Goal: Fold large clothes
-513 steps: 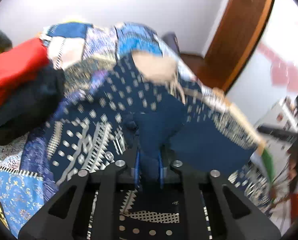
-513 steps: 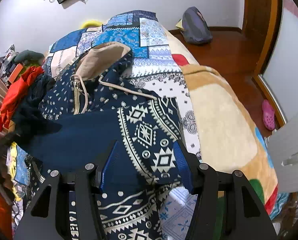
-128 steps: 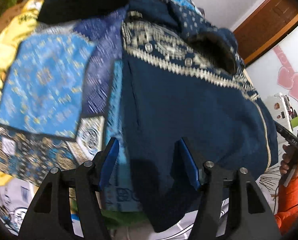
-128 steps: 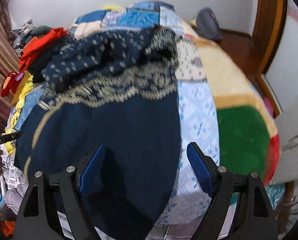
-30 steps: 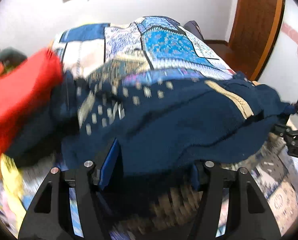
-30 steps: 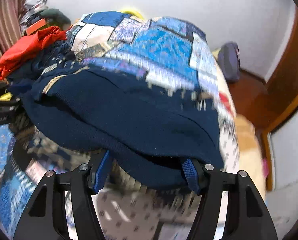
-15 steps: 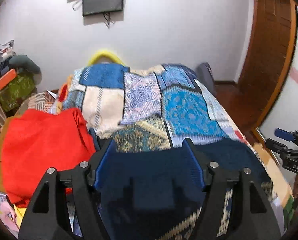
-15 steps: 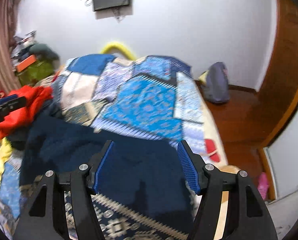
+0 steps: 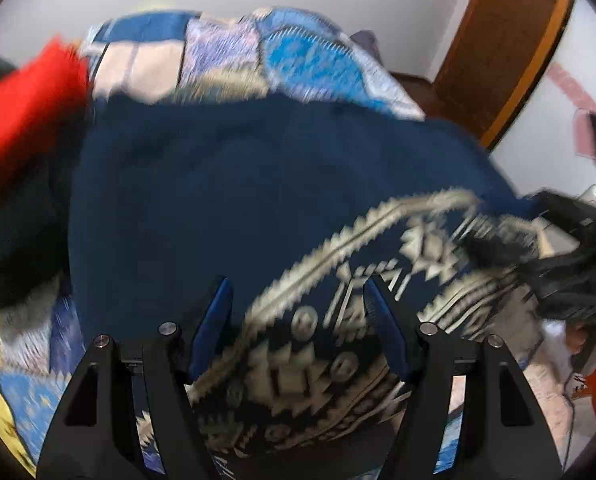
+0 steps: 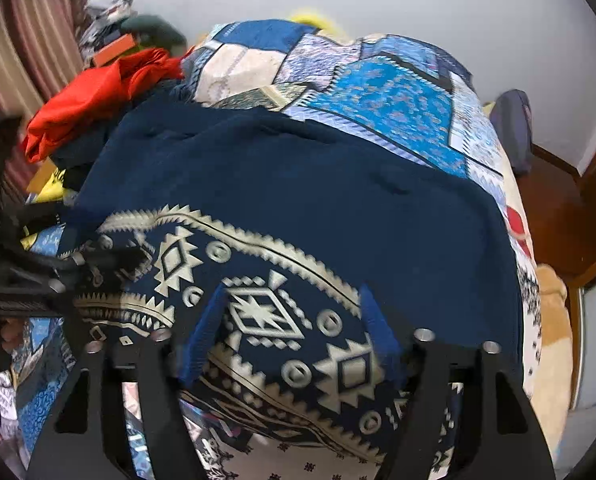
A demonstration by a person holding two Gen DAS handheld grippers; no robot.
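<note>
The folded navy sweater with cream geometric pattern (image 10: 298, 208) fills mid-frame; left gripper (image 9: 298, 312) stands open, right gripper (image 10: 290, 320) is opening (both empty).

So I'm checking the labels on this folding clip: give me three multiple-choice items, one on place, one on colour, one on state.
1. Where is the red garment relative to the navy sweater?
A. beyond its far left corner
B. on the floor
C. under the right gripper

2. What colour is the sweater's pattern band?
A. pink
B. cream
C. green

3. How does the sweater lie?
A. hanging
B. rolled up
C. plain half folded over patterned half

Answers:
A, it is heaped at the bed's left side.
B, pale motifs on navy.
C, the plain layer ends where the pattern starts.
</note>
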